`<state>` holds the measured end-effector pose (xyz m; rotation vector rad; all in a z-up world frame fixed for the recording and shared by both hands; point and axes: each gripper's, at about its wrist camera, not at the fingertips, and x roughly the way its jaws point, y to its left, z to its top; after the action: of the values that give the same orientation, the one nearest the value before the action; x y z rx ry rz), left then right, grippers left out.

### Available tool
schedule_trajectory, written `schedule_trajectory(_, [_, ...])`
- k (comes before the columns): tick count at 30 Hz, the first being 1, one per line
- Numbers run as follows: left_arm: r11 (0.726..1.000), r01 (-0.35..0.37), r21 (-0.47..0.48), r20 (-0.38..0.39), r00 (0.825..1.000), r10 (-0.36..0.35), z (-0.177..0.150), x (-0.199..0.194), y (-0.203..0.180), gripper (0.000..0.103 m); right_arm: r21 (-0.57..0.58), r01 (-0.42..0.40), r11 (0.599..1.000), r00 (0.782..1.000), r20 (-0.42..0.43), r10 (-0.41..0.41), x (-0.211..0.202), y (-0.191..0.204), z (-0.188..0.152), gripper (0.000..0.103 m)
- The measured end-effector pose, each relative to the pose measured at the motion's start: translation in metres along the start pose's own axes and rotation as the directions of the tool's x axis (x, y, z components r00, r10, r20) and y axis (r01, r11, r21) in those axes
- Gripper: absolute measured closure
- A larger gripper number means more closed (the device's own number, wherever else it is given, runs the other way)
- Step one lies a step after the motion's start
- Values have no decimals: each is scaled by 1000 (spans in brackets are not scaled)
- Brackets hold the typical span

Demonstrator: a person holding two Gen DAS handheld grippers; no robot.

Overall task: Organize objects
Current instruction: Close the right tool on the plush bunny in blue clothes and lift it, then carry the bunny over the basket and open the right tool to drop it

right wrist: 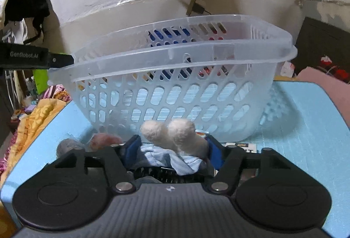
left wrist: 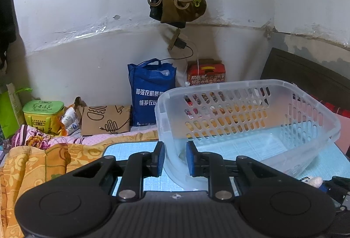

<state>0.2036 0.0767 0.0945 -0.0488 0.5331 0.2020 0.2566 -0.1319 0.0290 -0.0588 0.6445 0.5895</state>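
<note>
With the left gripper (left wrist: 175,158) clenching the tilted basket's (left wrist: 247,85) corner, the right gripper (right wrist: 174,150) is grasping what looks like a stuffed toy (right wrist: 175,135) and should be lifting it clear over the rim before releasing.

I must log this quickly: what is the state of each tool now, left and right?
Left tool: closed on the corner rim of the clear basket, tilting it.
Right tool: closed on a soft toy with white limbs and light blue cloth.
</note>
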Motion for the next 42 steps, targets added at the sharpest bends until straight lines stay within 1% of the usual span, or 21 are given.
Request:
schedule_trajectory(1, [1000,-1,1,1,1000,1,0,0,0,78,0,0,1000,1000,4,0,-1,-1,0,50])
schedule_trajectory(2, [1000,-2,2,2,1000,2,0,0,0,78,0,4,1000,1000,12,-4,-2,0,0,54])
schedule_trajectory(4, [1000,-4,5,4,1000,4,0,0,0,77,8,0,1000,999,34,-1,-7,-1,0,55])
schedule_trajectory(8, [1000,-7,6,5,1000,7,0,0,-1,77,5,6,1000,996,91,-6,-20,-1,2,56])
schedule_trajectory(10, [1000,-7,4,6,1000,7,0,0,-1,77,17,-7,1000,992,127,5,-27,-2,3,56])
schedule_trajectory(16, [1000,-11,9,12,1000,11,0,1,-2,77,1,8,1000,971,238,-8,-46,-1,5,56])
schedule_trajectory(20, [1000,-10,9,12,1000,10,0,1,-3,77,-6,5,1000,965,263,-3,-54,-2,5,56])
schedule_trajectory(24, [1000,-11,9,12,1000,11,0,1,-3,77,24,2,1000,958,286,-8,-67,-10,-1,56])
schedule_trajectory(30, [1000,-10,8,13,1000,10,0,1,-3,77,43,13,999,936,351,-28,-93,-18,-2,56])
schedule_trajectory(34, [1000,-6,8,14,1000,6,1,1,-3,77,48,28,998,922,386,-45,-110,-18,7,56])
schedule_trajectory(37, [1000,5,3,13,1000,-5,2,0,0,77,44,28,999,906,422,-44,-126,-15,21,56])
schedule_trajectory(41, [1000,12,1,13,1000,-12,3,0,1,77,10,40,999,882,470,-40,-140,-4,48,56])
schedule_trajectory(42, [1000,12,3,14,1000,-12,2,0,2,77,-5,46,999,881,472,-38,-139,0,58,56])
